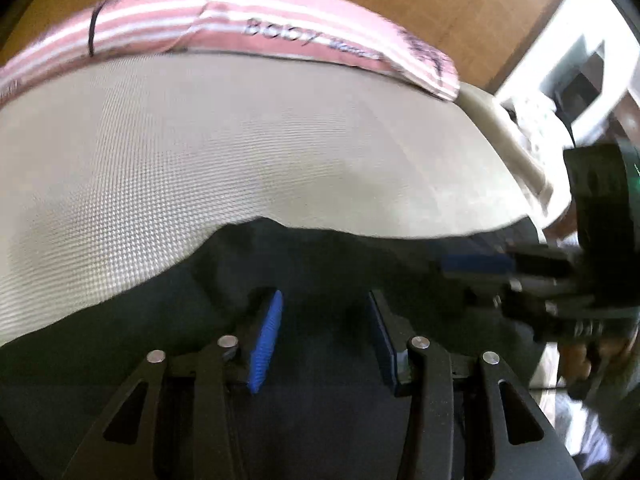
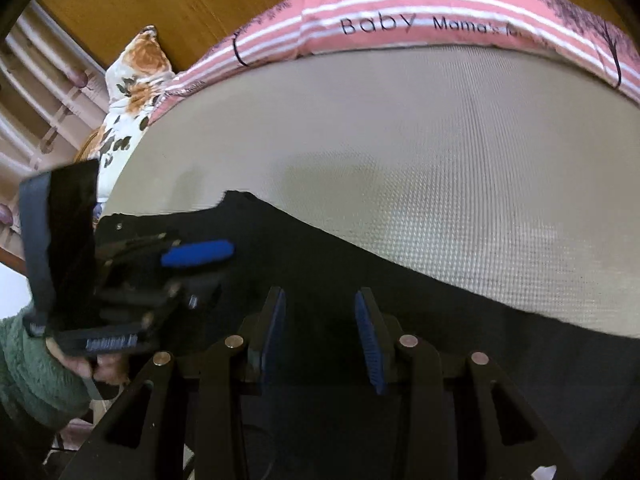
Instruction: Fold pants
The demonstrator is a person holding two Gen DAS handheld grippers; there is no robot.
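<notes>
Dark pants [image 1: 320,272] lying on a pale woven mat [image 1: 200,152], filling the near part of both views. Pants [image 2: 400,300] edge running in a slant across the mat [image 2: 440,140].

Left claw [image 1: 324,332] low over the dark cloth, blue pads [image 1: 266,336] spread apart, nothing pinched. Same claw [image 2: 200,256] seen from the right view, lying sideways on the pants at the left, held by a hand [image 2: 100,364] in a fuzzy green sleeve [image 2: 28,372].

Right claw [image 2: 324,332] also over the pants, pads [image 2: 370,344] spread apart, cloth under the gap. Same claw [image 1: 476,264] blurred at the right edge of the left view.

Past the mat, a pink striped pillow [image 2: 440,12] with black writing: "Baby Mama's", the rest too blurry to read. Only "Baby" clear on the pillow [image 1: 260,20] in the left view. Beside it, a flowered cushion [image 2: 128,100]. Behind all, a wood board [image 2: 160,4].
</notes>
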